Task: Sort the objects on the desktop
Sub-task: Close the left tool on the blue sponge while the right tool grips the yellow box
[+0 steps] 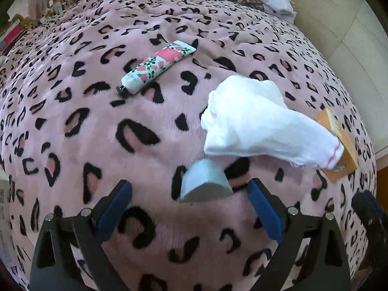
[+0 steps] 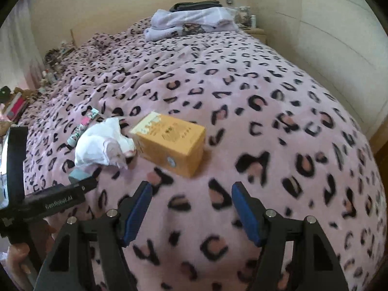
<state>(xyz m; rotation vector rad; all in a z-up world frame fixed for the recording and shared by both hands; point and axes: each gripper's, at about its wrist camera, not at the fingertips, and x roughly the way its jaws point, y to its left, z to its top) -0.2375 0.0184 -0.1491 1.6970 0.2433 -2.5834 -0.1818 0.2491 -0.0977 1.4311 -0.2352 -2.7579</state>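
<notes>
This is a bedroom in a home: a wide bed under a fluffy pink leopard-print blanket (image 2: 242, 97) fills the view. At its far end lie folded pale lilac clothes (image 2: 191, 23); beyond it, plain cream walls (image 2: 121, 4), beside it a small cluttered nightstand (image 2: 254, 30).

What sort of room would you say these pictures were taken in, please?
Most likely a bedroom: the things lie on a bed with a pink leopard-print blanket, folded clothes sit at its far end, and a small nightstand stands beside it.
</notes>
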